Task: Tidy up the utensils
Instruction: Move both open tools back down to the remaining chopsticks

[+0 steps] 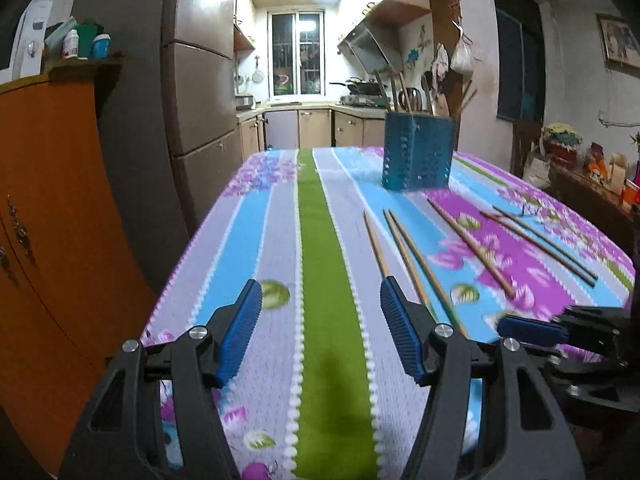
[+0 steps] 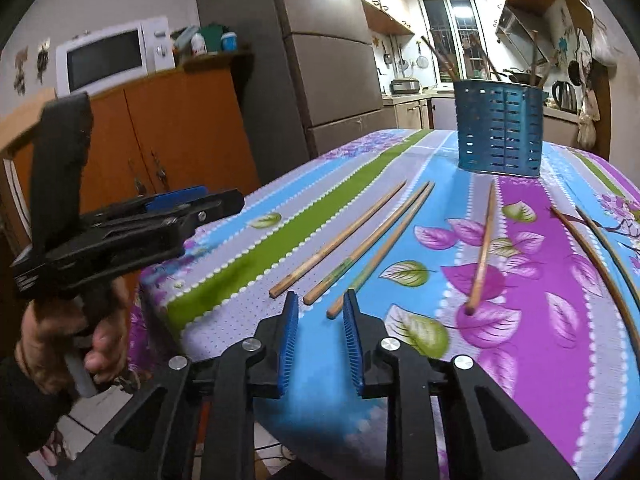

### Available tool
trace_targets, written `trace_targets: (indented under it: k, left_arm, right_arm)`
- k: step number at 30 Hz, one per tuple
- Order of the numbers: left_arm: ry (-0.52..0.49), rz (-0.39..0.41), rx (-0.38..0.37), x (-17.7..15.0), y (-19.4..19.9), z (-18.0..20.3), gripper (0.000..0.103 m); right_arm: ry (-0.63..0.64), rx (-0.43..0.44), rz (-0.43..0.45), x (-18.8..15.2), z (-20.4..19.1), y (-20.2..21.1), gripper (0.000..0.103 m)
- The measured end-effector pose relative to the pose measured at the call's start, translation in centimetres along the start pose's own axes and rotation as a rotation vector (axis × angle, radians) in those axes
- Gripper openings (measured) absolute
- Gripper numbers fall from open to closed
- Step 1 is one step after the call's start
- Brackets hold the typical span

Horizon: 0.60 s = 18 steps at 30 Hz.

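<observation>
Several wooden chopsticks lie loose on the flowered tablecloth; they also show in the left wrist view. A blue perforated utensil holder stands upright at the far end with several utensils in it, also seen in the left wrist view. My left gripper is open and empty above the table's near edge. My right gripper is open and empty, its jaws partly apart just short of the nearest chopstick ends. The left gripper also shows in the right wrist view, held by a hand.
An orange cabinet stands left of the table with a white microwave on top. A grey fridge is behind it. A cluttered side shelf is at the right. The kitchen counter lies beyond.
</observation>
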<state>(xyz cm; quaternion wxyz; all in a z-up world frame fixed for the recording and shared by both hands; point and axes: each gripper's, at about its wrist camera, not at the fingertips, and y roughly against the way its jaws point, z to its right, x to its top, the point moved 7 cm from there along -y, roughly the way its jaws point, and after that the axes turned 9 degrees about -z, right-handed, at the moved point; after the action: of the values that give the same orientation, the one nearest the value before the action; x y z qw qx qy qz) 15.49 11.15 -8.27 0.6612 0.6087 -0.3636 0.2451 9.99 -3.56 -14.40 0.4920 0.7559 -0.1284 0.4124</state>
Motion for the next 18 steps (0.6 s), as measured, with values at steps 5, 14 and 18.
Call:
trace_targets:
  k: [5, 14, 18]
  left_arm:
    - [-0.005, -0.019, -0.029, -2.0, -0.6, 0.1, 0.059]
    - [-0.064, -0.041, -0.116, -4.5, -1.3, 2.6, 0.059]
    - [-0.126, -0.046, -0.138, -5.3, -1.6, 4.5, 0.058]
  right_arm:
    - [-0.002, -0.047, -0.022, -0.1, 0.0, -1.8, 0.016]
    - [-0.006, -0.111, -0.006, -0.4, 1.3, -1.6, 0.011]
    - [-0.018, -0.127, -0.001, -0.6, 2.2, -1.2, 0.011]
